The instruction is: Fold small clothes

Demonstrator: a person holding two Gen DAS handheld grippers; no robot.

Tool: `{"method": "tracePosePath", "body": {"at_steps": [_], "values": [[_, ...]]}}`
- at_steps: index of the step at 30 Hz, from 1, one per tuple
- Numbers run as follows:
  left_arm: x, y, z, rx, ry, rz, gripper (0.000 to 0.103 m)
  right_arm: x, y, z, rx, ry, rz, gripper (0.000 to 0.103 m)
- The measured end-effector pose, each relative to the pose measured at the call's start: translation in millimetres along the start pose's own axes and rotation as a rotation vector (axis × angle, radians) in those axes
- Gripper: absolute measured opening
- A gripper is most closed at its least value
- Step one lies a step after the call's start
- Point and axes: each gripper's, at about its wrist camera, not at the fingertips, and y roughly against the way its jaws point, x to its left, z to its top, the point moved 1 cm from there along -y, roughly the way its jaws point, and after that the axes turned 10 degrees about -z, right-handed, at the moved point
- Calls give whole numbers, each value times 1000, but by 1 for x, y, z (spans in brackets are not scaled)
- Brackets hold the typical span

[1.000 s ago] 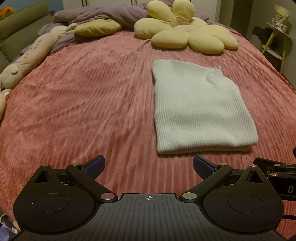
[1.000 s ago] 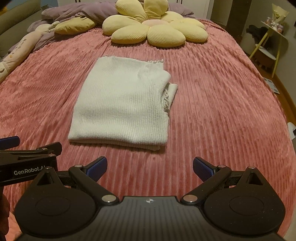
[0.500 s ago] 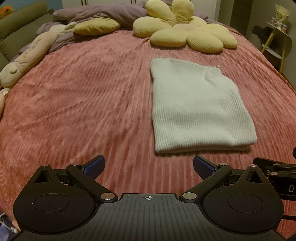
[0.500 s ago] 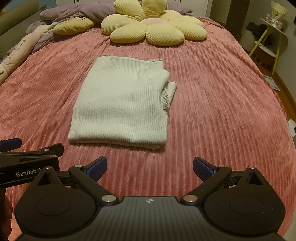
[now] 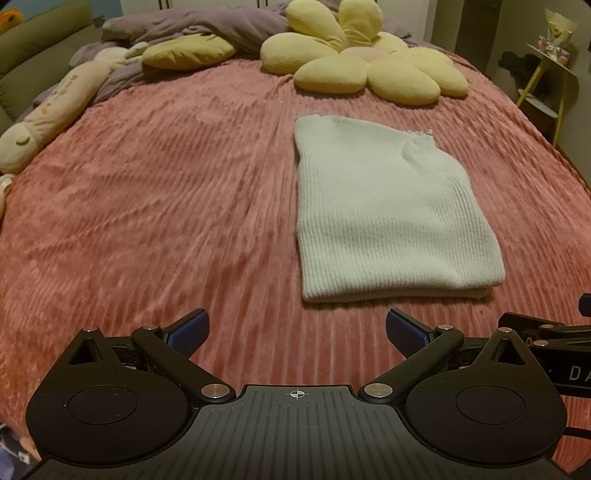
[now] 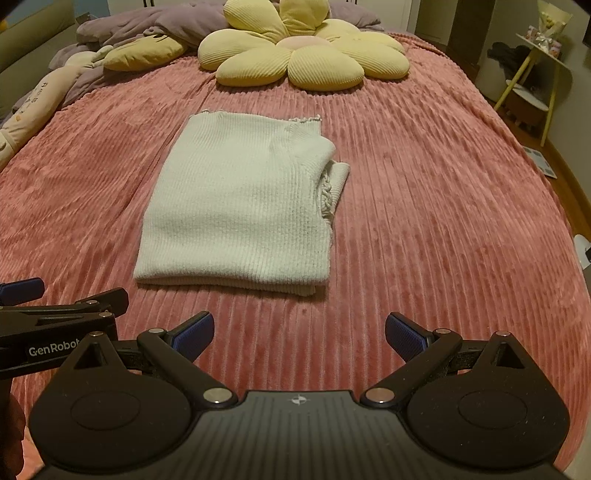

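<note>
A white ribbed knit garment lies folded into a rectangle on the pink bedspread; in the right wrist view it lies ahead and left of centre, with a folded sleeve edge sticking out on its right side. My left gripper is open and empty, just short of the garment's near edge and to its left. My right gripper is open and empty, just short of the garment's near edge. Each gripper shows at the edge of the other's view.
A yellow flower-shaped cushion lies at the far end of the bed, with a purple duvet and a long plush toy at the far left. A yellow side table stands past the bed's right edge.
Both grippers have drawn back slightly from the garment, so it sits a little farther ahead in both views. Both stay open. The garment has not moved.
</note>
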Motion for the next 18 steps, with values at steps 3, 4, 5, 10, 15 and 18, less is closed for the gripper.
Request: {"method": "tracePosePath", "body": {"at_steps": [3, 4, 5, 10, 15, 18], "values": [[0, 0, 0, 1, 0, 2, 103, 0, 1, -1, 2, -4, 0, 99], [-1, 0, 0, 1, -1, 1, 103, 0, 1, -1, 1, -6, 0, 99], [-1, 0, 0, 1, -1, 0, 103, 0, 2, -2, 1, -7, 0, 99], [-1, 1, -1, -2, 0, 0, 103, -1, 2, -2, 0, -13, 3, 99], [-2, 2, -1, -1, 2, 0, 103, -2, 5, -2, -9, -15, 8, 99], [-2, 2, -1, -1, 1, -1, 103, -2, 5, -3, -9, -15, 8, 99]]}}
